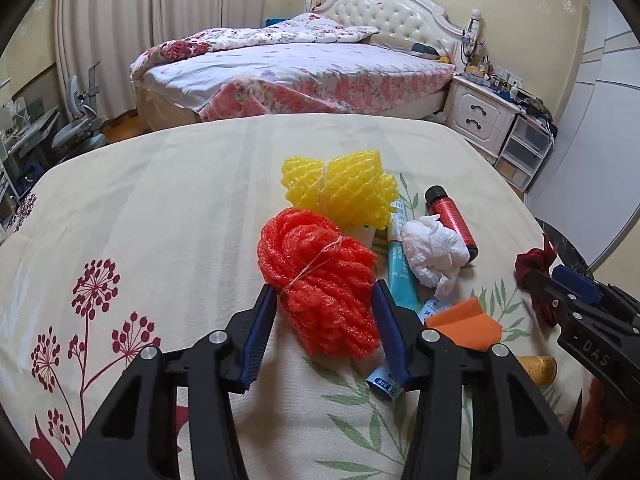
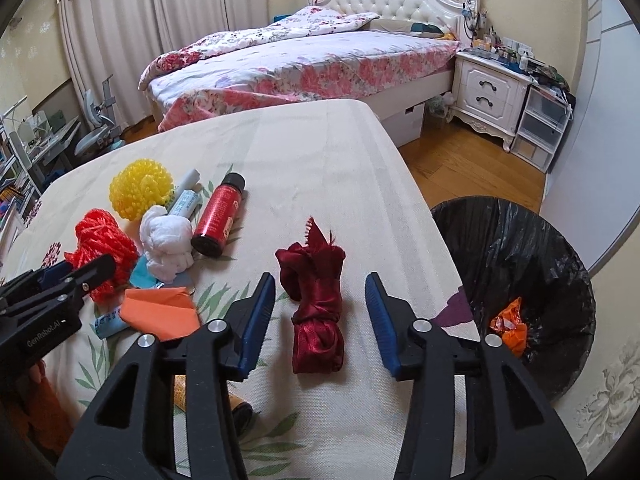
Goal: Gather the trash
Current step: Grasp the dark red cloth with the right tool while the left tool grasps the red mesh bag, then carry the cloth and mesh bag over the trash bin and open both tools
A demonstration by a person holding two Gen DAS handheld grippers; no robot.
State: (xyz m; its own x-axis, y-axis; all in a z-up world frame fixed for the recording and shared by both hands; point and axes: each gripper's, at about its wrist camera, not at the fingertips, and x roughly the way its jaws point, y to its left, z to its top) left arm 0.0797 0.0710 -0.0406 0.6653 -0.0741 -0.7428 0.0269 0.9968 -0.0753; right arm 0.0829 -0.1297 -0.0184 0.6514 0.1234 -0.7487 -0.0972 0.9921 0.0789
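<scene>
Bedroom, bed (image 2: 304, 60) across top of both frames; work surface is a cloth-covered table (image 2: 320, 168) filling mid-frame. Bin (image 2: 516, 240) with black liner, right edge of right view, already holds an orange wrapper (image 2: 509, 326). Trash sits clustered on the table: yellow net (image 1: 340, 188), red net (image 1: 320, 280), bottle (image 2: 218, 218), tissue (image 1: 434, 254), tubes, orange paper (image 1: 464, 326). Left gripper (image 1: 324, 310) jaws spread wide, straddling the red net, not closed on it. Right gripper (image 2: 320, 310) likewise agape either side of the maroon cloth (image 2: 316, 304), centre of right view. Risks, judged: foam net compresses and may spring free on a shallow pinch; left finger lies close to a tube and could snag it; cloth is loosely knotted and may unravel or trail; the bottle could roll if nudged.
</scene>
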